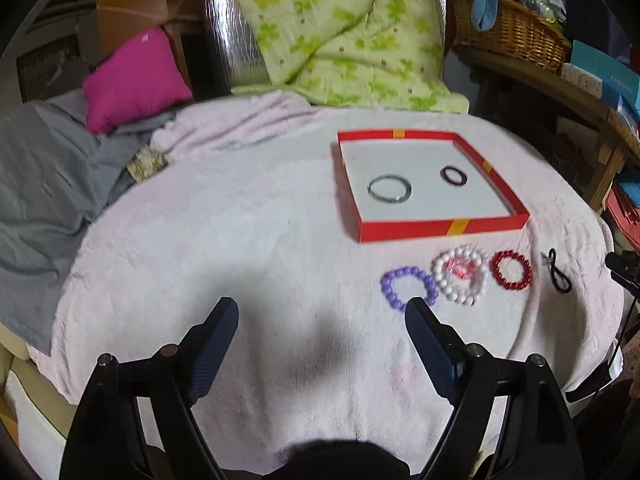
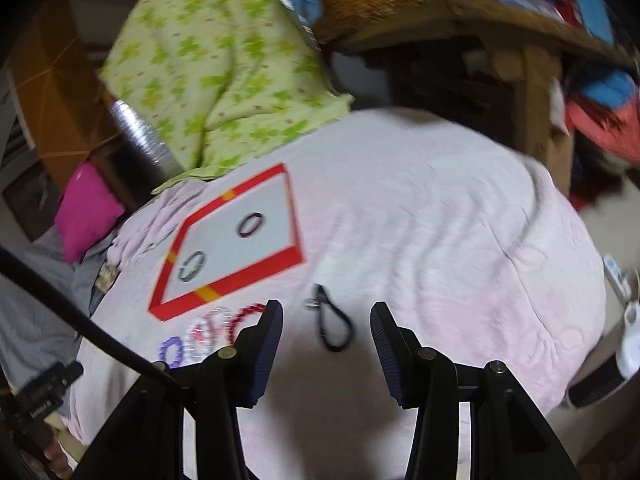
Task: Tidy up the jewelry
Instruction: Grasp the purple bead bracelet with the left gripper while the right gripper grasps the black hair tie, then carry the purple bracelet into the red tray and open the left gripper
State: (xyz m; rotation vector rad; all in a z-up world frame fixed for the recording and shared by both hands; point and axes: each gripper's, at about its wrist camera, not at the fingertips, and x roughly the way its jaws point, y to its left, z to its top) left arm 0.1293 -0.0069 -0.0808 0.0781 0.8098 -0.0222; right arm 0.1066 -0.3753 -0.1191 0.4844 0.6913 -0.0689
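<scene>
Two bangles in the box, four pieces still sitting out on the blanket

Going left to right: the left gripper (image 1: pixel 322 318) is hanging wide open with nothing in it, its right fingertip just beside the purple bead bracelet (image 1: pixel 409 288); next the white pearl bracelet (image 1: pixel 461 275), the red bead bracelet (image 1: pixel 512 270) and the black cord (image 2: pixel 334 322) are lying in a row on the pink blanket (image 1: pixel 248 240) in front of the red box (image 1: pixel 440 227). The silver bangle (image 1: pixel 390 189) and dark bangle (image 1: pixel 453 175) are already sitting inside. The right gripper (image 2: pixel 326 320) is hovering about half open and empty, with the cord lined up between its fingers, so I'm guessing roughly a third done.
</scene>
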